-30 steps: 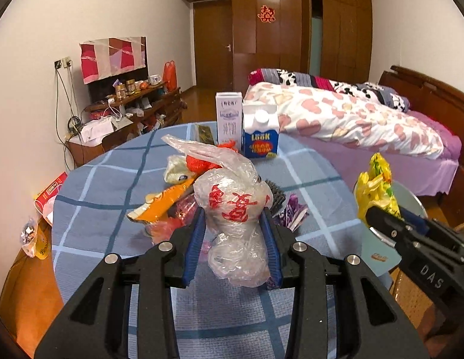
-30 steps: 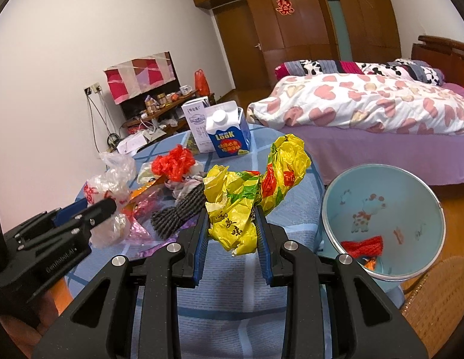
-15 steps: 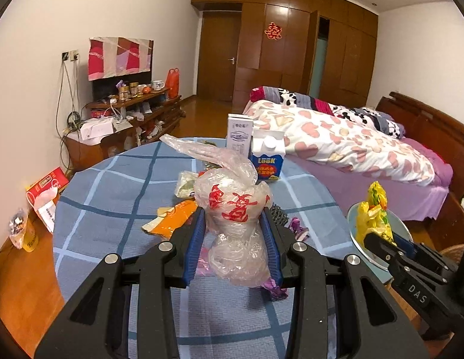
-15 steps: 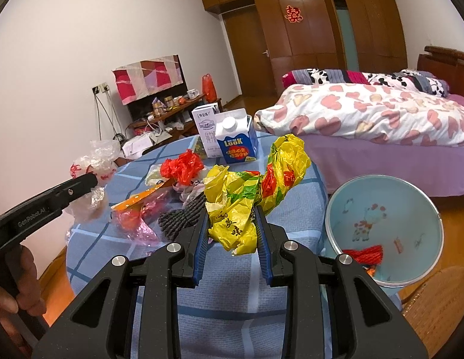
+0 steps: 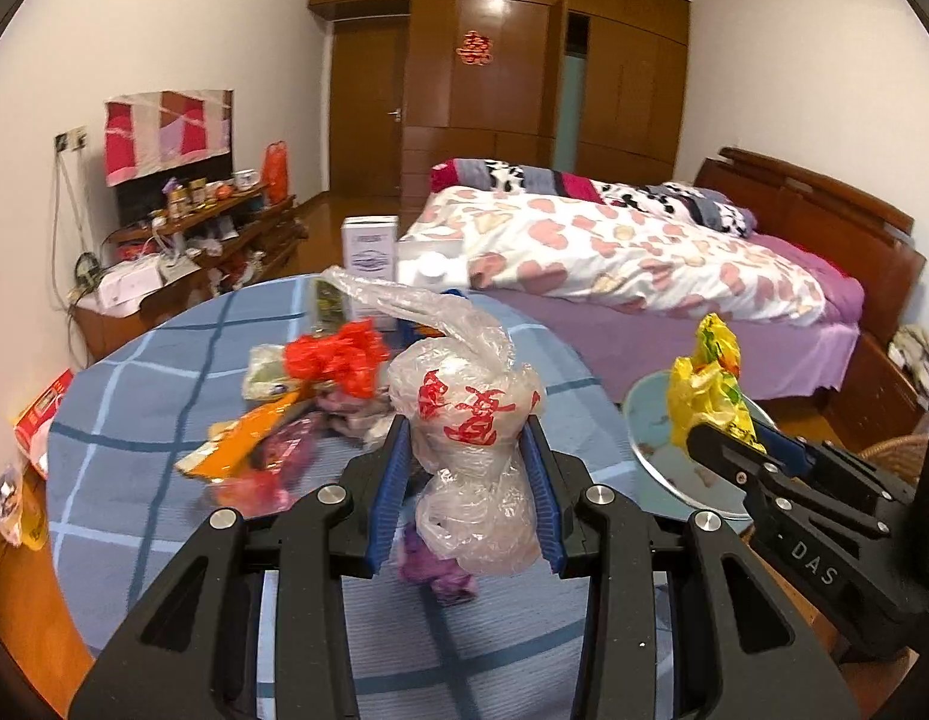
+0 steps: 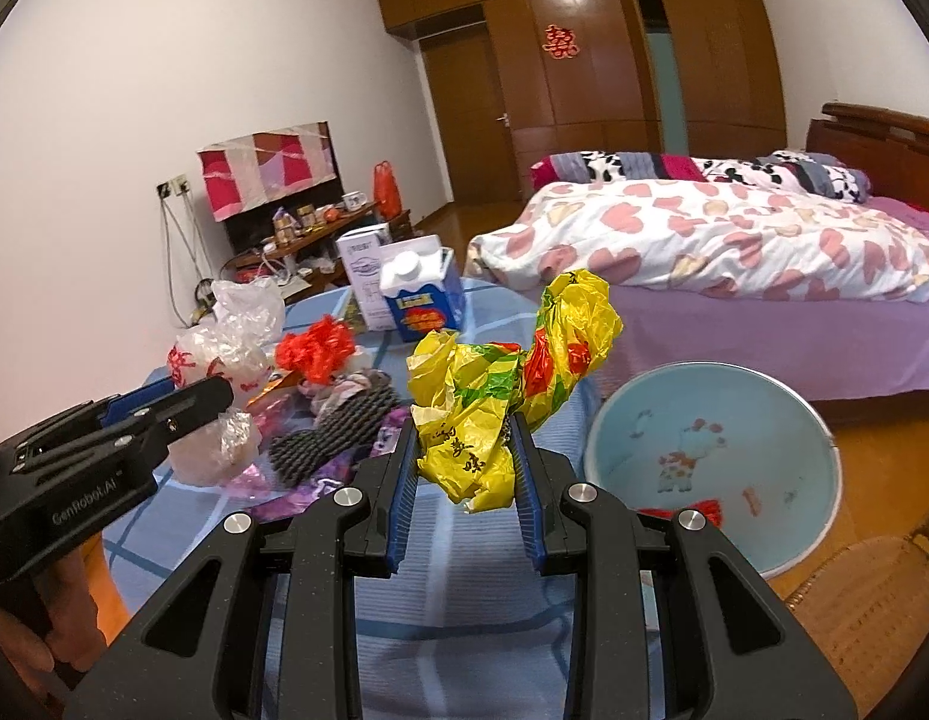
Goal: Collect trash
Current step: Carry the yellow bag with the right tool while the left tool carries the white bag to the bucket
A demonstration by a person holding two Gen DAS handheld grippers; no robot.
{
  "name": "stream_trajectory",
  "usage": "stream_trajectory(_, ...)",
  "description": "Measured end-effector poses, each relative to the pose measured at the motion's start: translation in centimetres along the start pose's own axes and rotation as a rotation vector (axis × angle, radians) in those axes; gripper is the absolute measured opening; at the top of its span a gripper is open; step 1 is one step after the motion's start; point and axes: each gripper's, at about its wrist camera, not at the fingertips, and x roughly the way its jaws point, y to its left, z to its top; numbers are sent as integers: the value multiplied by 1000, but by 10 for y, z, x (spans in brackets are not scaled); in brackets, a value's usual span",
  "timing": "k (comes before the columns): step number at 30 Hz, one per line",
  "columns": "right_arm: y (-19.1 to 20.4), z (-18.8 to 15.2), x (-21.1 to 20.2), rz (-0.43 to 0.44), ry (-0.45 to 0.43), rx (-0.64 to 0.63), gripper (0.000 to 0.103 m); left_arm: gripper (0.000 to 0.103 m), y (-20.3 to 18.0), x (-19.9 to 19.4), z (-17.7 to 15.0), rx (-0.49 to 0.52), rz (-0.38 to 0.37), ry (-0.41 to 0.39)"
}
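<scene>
Crumpled plastic is filling both our tools: clear bag (image 5: 473,438) in left gripper (image 5: 469,483), yellow bag (image 6: 494,402) in right gripper (image 6: 467,483), needing release over the bin (image 6: 812,420) beside it.

A crumpled clear plastic bag (image 5: 473,456) with red characters printed on it stands upright, pinched at its waist, its twisted neck trailing up and away; it is held above the near part of the counter (image 5: 134,516). A crumpled yellow plastic bag (image 6: 494,402) with red and green patches is likewise held up, over the counter's right edge, beside the light blue bin (image 6: 812,516) that stands on the floor; a scrap of red lies inside the bin. More litter lies mid-counter: a red crinkled plastic wad (image 5: 338,357), an orange wrapper (image 5: 248,441), purple foil (image 6: 320,483), a grey knitted piece (image 6: 338,426). Two cartons (image 6: 419,294) stand upright at the far edge.
</scene>
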Motion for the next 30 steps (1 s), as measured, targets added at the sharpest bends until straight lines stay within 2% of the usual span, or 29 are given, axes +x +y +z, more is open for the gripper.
stream_trajectory(12,-42,2,-14,-93,-22,59,30,37,-44,19,7,71,-83,7)
stream_trajectory(30,-108,-2,-19,-239,-9,152,30,37,-110,52,11,181,-175,33)
